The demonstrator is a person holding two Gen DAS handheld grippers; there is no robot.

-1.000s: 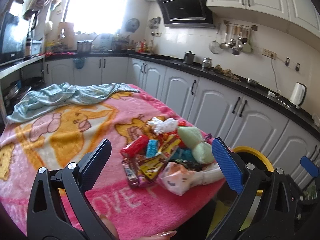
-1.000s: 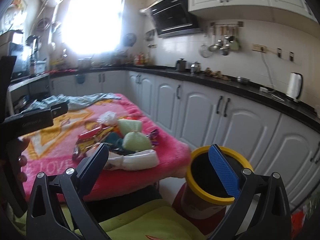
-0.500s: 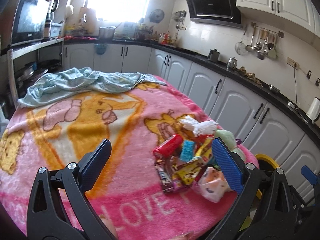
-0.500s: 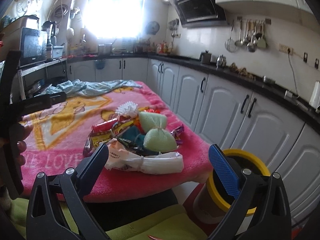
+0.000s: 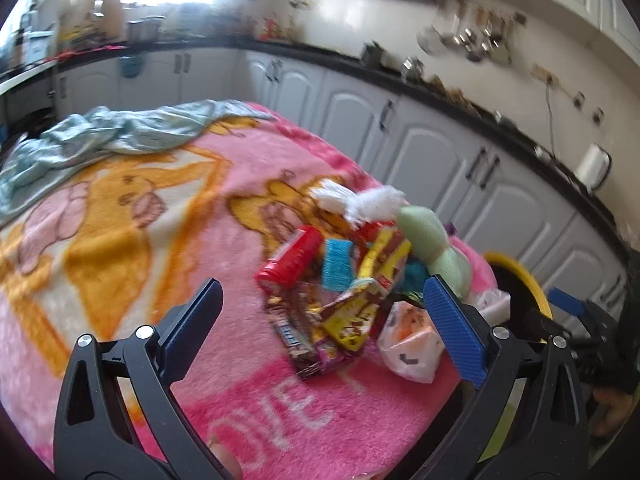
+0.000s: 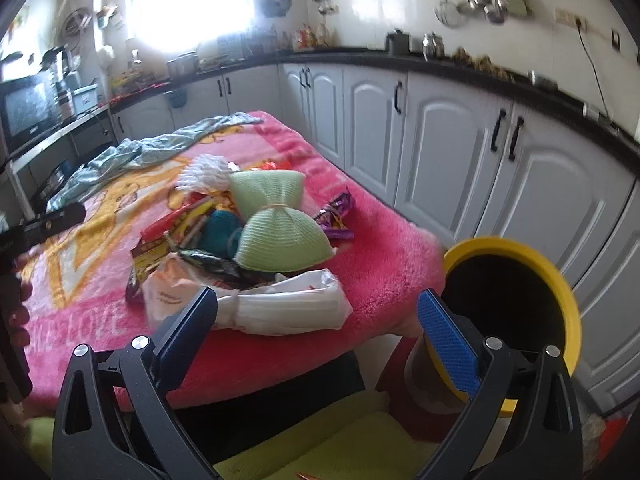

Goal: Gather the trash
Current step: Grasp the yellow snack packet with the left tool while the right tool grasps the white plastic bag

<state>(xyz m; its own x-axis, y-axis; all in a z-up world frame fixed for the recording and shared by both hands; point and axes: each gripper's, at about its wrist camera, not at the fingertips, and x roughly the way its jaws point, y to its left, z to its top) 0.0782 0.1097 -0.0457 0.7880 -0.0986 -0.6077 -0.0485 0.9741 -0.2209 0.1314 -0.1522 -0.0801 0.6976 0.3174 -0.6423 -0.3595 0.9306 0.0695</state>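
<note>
A heap of trash lies at the near right corner of the pink blanket point(image 5: 132, 208): a red can point(image 5: 290, 258), yellow snack wrappers point(image 5: 360, 300), a blue sponge point(image 5: 338, 264), a green tied pouch point(image 6: 280, 220), white plastic bags point(image 6: 280, 308) and a purple wrapper point(image 6: 336, 216). My left gripper point(image 5: 320, 312) hovers open just short of the wrappers. My right gripper point(image 6: 316, 320) is open too, low at the table's corner, by the white bag. A yellow-rimmed bin point(image 6: 516, 284) stands on the floor right of the table.
A crumpled light-blue cloth point(image 5: 112, 132) lies at the blanket's far end. White cabinets point(image 6: 440, 152) under a black counter run close along the right. A yellow-green cushion point(image 6: 320, 440) sits below the right gripper. A hand point(image 6: 20, 308) holds the other gripper at left.
Both grippers have moved closer to the trash heap and tilted down toward it. The heap and the bin look larger in both views. Both stay open.
</note>
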